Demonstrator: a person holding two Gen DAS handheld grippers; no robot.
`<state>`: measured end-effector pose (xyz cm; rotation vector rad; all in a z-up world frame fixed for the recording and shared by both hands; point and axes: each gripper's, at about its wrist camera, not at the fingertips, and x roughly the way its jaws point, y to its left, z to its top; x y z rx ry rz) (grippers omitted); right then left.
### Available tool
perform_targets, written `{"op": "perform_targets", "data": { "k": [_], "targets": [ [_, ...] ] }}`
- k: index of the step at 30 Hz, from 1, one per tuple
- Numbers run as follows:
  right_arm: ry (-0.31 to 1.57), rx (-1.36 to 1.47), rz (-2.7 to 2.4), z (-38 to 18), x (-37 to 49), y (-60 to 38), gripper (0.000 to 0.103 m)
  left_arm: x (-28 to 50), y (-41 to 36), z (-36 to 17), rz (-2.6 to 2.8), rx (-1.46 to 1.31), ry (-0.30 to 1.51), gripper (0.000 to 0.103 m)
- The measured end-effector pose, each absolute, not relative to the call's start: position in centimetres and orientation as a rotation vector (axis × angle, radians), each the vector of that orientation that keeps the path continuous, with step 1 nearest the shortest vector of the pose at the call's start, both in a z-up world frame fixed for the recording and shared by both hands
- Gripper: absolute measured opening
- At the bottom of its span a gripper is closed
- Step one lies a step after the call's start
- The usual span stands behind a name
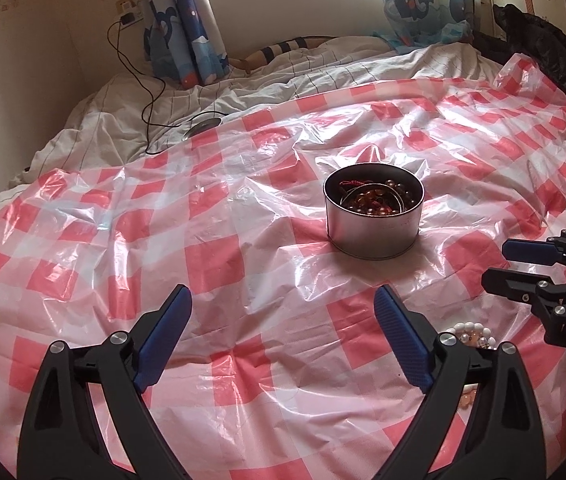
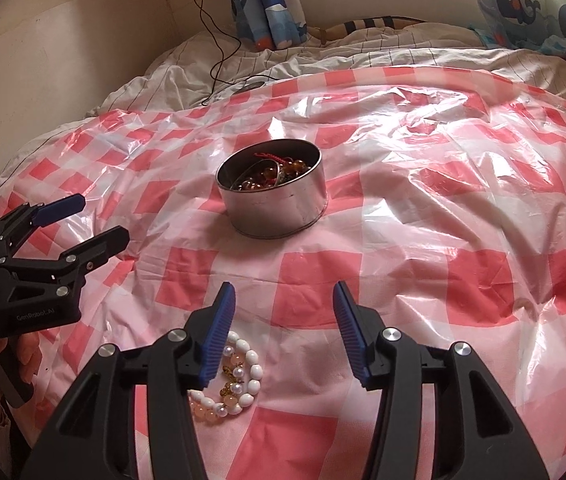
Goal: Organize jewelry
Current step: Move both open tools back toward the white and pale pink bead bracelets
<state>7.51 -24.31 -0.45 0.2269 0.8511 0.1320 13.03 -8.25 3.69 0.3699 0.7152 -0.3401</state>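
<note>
A round metal tin (image 1: 373, 222) holding amber and dark bead jewelry stands on the red-and-white checked plastic sheet (image 1: 223, 248); it also shows in the right wrist view (image 2: 279, 208). White and pink bead bracelets (image 2: 239, 380) lie on the sheet under my right gripper's left finger, and peek out in the left wrist view (image 1: 475, 334). My left gripper (image 1: 283, 308) is open and empty, short of the tin. My right gripper (image 2: 285, 300) is open and empty, just above the bracelets. Each gripper shows in the other's view: the right one (image 1: 499, 264) and the left one (image 2: 99, 220).
The sheet (image 2: 443, 220) covers a bed with white rumpled bedding (image 1: 243, 88). A black charger cable (image 1: 139, 76) runs from the wall socket to a round device at the far left. Whale-print curtains (image 1: 187, 20) hang behind. Dark clothing (image 1: 535, 40) lies far right.
</note>
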Motion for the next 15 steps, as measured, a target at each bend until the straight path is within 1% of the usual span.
{"op": "perform_targets", "data": {
  "k": [10,15],
  "targets": [
    [0.923,0.126,0.192,-1.2,7.5,-22.2,0.051,12.7,-8.3,3.9,-0.349,0.380,0.701,0.089],
    [0.945,0.055,0.192,-1.9,7.4,-21.1,0.054,12.6,-8.5,4.0,-0.357,0.382,0.695,0.090]
  ]
}}
